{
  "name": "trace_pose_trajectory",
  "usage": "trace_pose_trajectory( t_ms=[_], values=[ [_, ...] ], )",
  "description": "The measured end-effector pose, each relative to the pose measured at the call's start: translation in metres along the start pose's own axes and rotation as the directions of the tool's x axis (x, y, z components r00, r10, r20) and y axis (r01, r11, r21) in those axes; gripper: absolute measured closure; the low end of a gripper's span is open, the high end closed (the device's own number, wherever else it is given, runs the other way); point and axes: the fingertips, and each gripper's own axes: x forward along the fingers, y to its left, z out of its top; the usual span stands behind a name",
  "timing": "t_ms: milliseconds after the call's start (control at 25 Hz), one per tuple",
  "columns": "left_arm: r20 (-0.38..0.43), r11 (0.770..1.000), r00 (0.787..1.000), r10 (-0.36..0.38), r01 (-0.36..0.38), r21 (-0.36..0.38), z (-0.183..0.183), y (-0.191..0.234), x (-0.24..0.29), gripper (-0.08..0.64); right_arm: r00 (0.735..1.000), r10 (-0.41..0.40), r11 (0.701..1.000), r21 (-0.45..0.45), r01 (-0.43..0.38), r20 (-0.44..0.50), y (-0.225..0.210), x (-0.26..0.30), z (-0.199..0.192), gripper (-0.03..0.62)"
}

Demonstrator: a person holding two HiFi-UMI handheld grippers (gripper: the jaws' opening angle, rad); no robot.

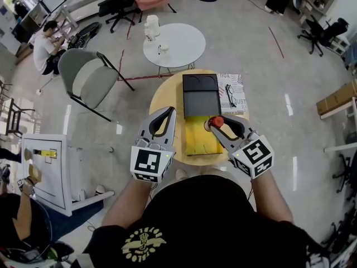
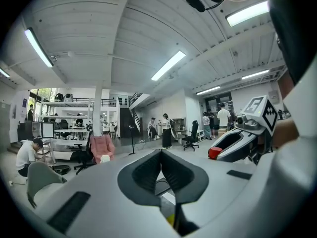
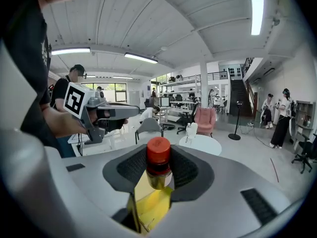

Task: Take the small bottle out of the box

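A small bottle (image 1: 216, 121) with a red cap and amber body is held between the jaws of my right gripper (image 1: 214, 125), above the right edge of the open yellow box (image 1: 198, 138). In the right gripper view the bottle (image 3: 158, 165) stands upright between the pads, with the yellow box (image 3: 148, 207) below it. The box's black lid (image 1: 201, 94) lies folded back at the far side. My left gripper (image 1: 169, 116) hovers at the box's left side, shut and empty; its jaws meet in the left gripper view (image 2: 161, 155).
The box rests on a round wooden table (image 1: 162, 96), with a printed magazine (image 1: 231, 91) at its right. Beyond it stand a white round table (image 1: 178, 43) and a grey chair (image 1: 83, 77). A white cabinet (image 1: 50, 172) is at the left.
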Motion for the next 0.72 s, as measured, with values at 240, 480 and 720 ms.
trace_pose_trajectory(
  t_ms=[240, 480, 720],
  values=[
    [0.018, 1.0, 1.0, -0.016, 0.016, 0.006, 0.006, -0.002, -0.008, 0.543, 1.0, -0.012, 1.0, -0.018, 0.012, -0.006, 0.006, -0.003, 0.001, 0.44],
    [0.021, 0.999, 0.999, -0.033, 0.033, 0.001, 0.002, -0.004, -0.014, 0.543, 0.999, -0.035, 0.999, -0.029, 0.034, -0.026, 0.014, -0.006, -0.005, 0.44],
    [0.019, 0.999, 0.998, -0.054, 0.054, -0.006, -0.007, -0.008, -0.023, 0.543, 0.998, -0.048, 0.999, -0.023, 0.047, -0.031, 0.025, -0.01, -0.011, 0.44]
  ],
)
